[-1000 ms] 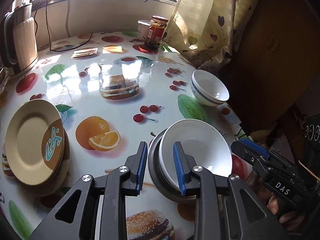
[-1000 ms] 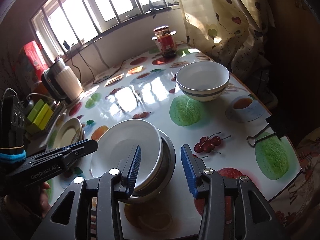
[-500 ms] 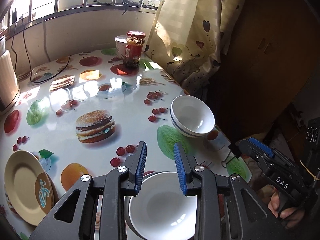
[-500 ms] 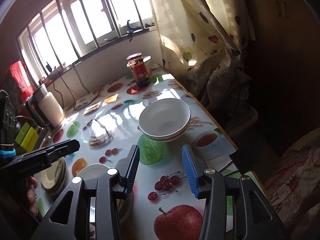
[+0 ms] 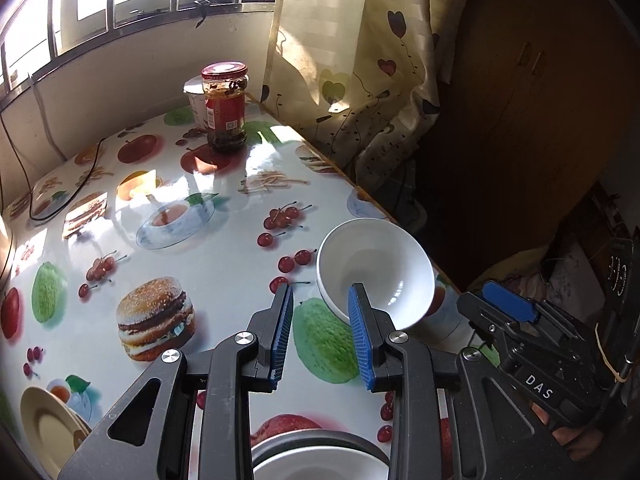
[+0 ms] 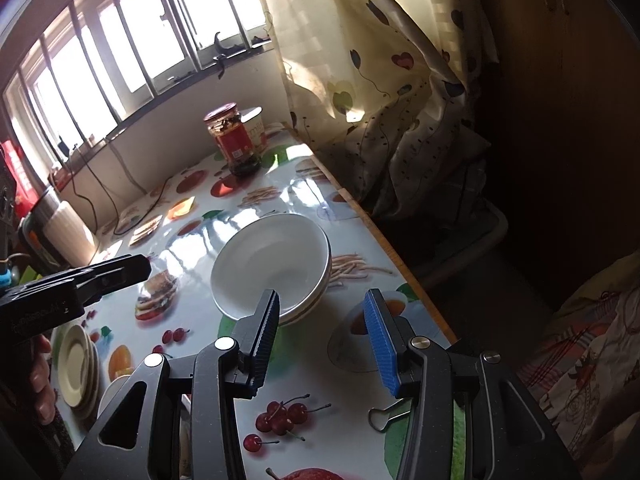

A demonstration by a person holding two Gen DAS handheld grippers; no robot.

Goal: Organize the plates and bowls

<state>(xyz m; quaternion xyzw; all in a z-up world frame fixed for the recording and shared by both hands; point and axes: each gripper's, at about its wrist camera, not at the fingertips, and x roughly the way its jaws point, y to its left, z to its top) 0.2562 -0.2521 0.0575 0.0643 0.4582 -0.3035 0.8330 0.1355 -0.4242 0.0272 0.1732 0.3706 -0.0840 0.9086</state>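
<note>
A white bowl [image 5: 376,272] with a grey-blue band stands near the table's right edge. My left gripper [image 5: 320,336] hovers open just short of it. Its right finger overlaps the bowl's near rim in the view, and nothing sits between the pads. My right gripper [image 6: 324,336] is open too, with its left finger at the near rim of the bowl [image 6: 272,264]. Another white bowl in a metal dish [image 5: 316,460] lies under the left gripper. Yellow plates [image 6: 76,364] are stacked at the left. Each gripper shows in the other's view: right gripper [image 5: 492,308], left gripper [image 6: 120,276].
A red-lidded jar [image 5: 224,108] and a white cup [image 5: 194,100] stand at the far end by the window. A kettle [image 6: 52,232] and cables are at the far left. A binder clip [image 6: 388,414] lies near the front right edge. A curtain [image 5: 360,80] hangs past the table's right side.
Both grippers have moved away from the bowl stacked in the metal dish, across the table toward the lone white bowl at the right edge. Their jaws look as before.
</note>
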